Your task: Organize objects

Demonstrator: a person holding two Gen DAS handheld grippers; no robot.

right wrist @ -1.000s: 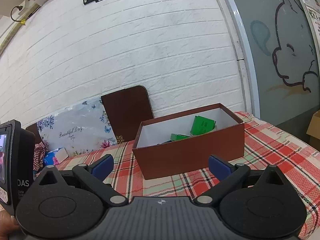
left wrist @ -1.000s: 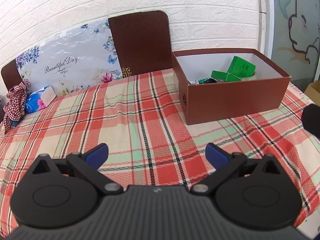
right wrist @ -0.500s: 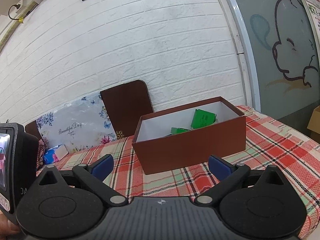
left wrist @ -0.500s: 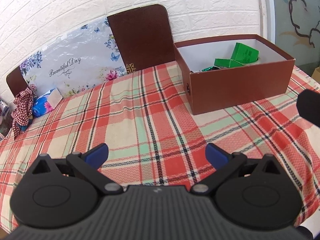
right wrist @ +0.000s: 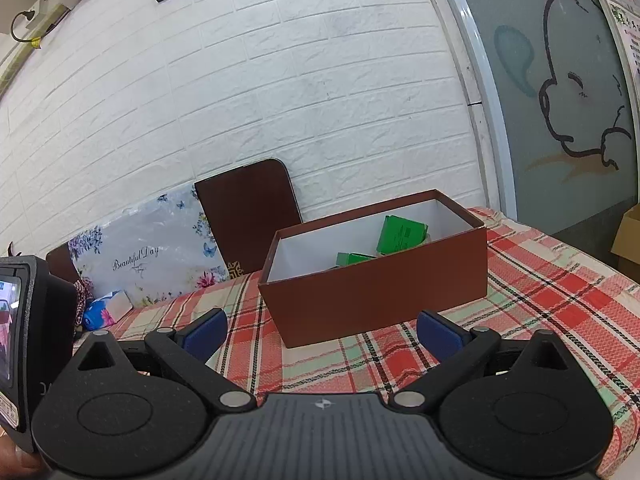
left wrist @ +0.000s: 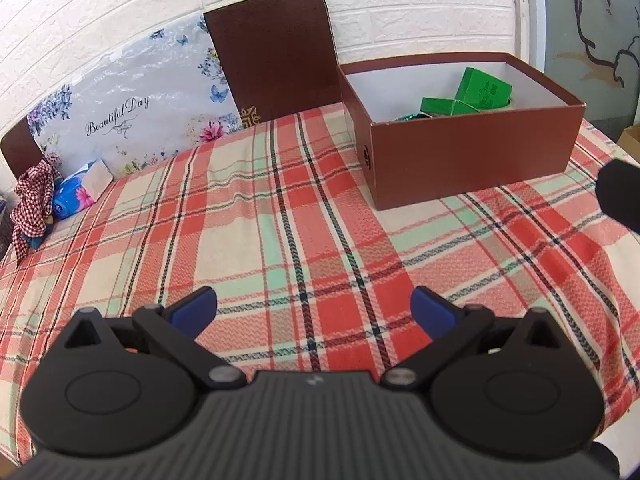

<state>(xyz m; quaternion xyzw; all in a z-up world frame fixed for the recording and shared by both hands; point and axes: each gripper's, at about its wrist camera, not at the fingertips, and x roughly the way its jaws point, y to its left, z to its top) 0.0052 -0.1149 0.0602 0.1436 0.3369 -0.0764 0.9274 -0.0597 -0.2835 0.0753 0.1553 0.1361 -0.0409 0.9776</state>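
An open brown box (left wrist: 472,156) (right wrist: 380,292) stands on the plaid tablecloth (left wrist: 280,232) at the far right, white inside. Green cartons (left wrist: 476,92) (right wrist: 400,236) lie in it with something shiny green beside them. My left gripper (left wrist: 314,310) hovers open over the cloth's near middle, nothing between its blue pads. My right gripper (right wrist: 322,330) is open too, in front of the box's near wall and well short of it. Its dark body edge (left wrist: 620,196) shows at the right of the left wrist view.
A brown lid (left wrist: 272,56) and a floral "Beautiful Day" board (left wrist: 128,108) lean on the white brick wall. A blue tissue pack (left wrist: 80,192) and a red checked cloth (left wrist: 34,200) lie at the far left. A cardboard carton (right wrist: 628,240) sits beyond the table's right edge.
Both grippers have drawn back and the views tilted a little, so the box sits farther off. Both stay open and nothing on the table has moved.
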